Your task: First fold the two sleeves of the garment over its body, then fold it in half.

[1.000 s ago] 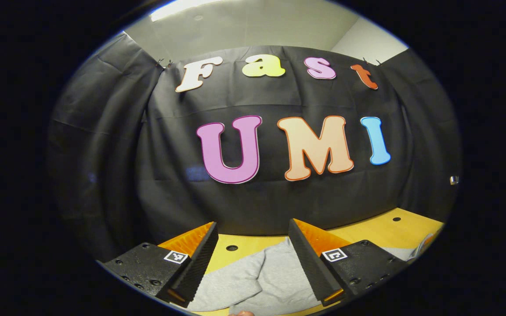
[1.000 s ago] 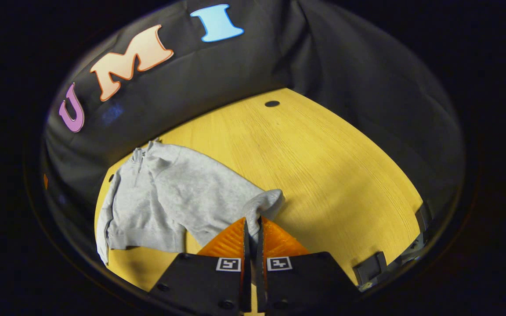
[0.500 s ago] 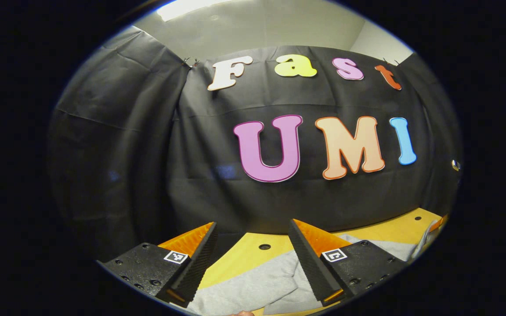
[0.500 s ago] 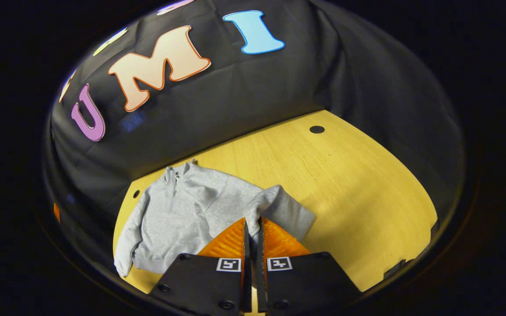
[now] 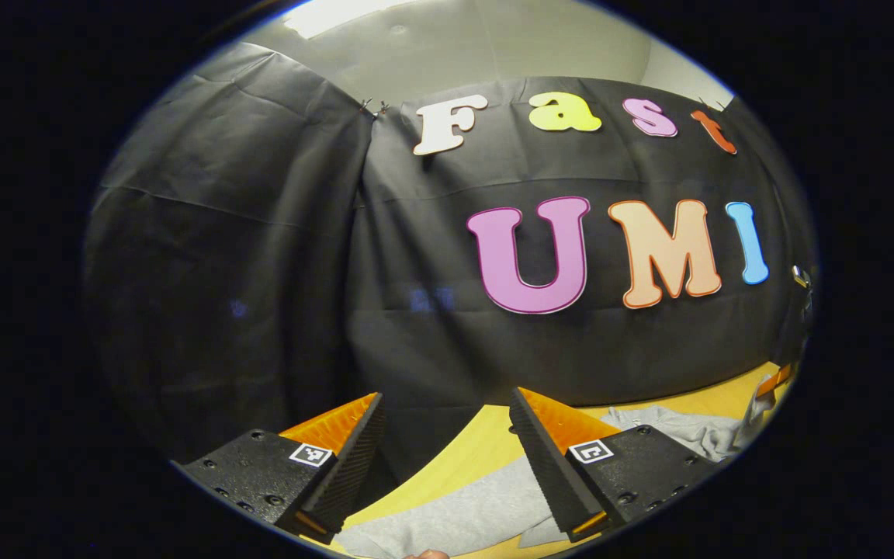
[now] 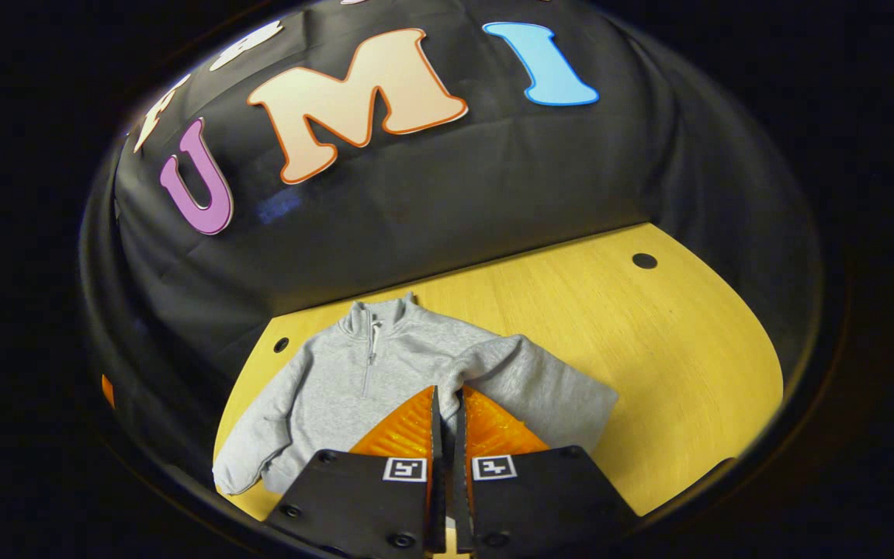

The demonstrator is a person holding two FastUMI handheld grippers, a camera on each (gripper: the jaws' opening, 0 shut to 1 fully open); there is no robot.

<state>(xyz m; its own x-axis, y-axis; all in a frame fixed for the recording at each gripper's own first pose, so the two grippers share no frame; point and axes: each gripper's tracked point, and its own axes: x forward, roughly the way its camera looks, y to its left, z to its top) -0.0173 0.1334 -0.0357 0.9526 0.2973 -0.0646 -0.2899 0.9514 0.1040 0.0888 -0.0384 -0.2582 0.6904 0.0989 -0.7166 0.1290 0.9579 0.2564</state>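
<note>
A grey zip-neck sweatshirt (image 6: 338, 380) lies flat on the yellow wooden table (image 6: 649, 373), collar toward the back wall. My right gripper (image 6: 447, 396) is shut on the cuff of one sleeve (image 6: 524, 373), which is drawn in across the body. The other sleeve (image 6: 253, 458) stretches out toward the table's near left edge. In the left gripper view, my left gripper (image 5: 447, 415) is open and held above the table's left end, with nothing between its fingers. Part of the grey sweatshirt (image 5: 478, 505) shows below it.
The black cloth wall rises right behind the table. Two small round holes (image 6: 643, 261) (image 6: 282, 344) mark the tabletop near its back edge. Bare yellow wood (image 6: 687, 334) stretches to the right of the sweatshirt.
My right gripper has carried the sleeve inward over the sweatshirt's body. My left gripper has swung left, so the sweatshirt sits lower and further right in its view.
</note>
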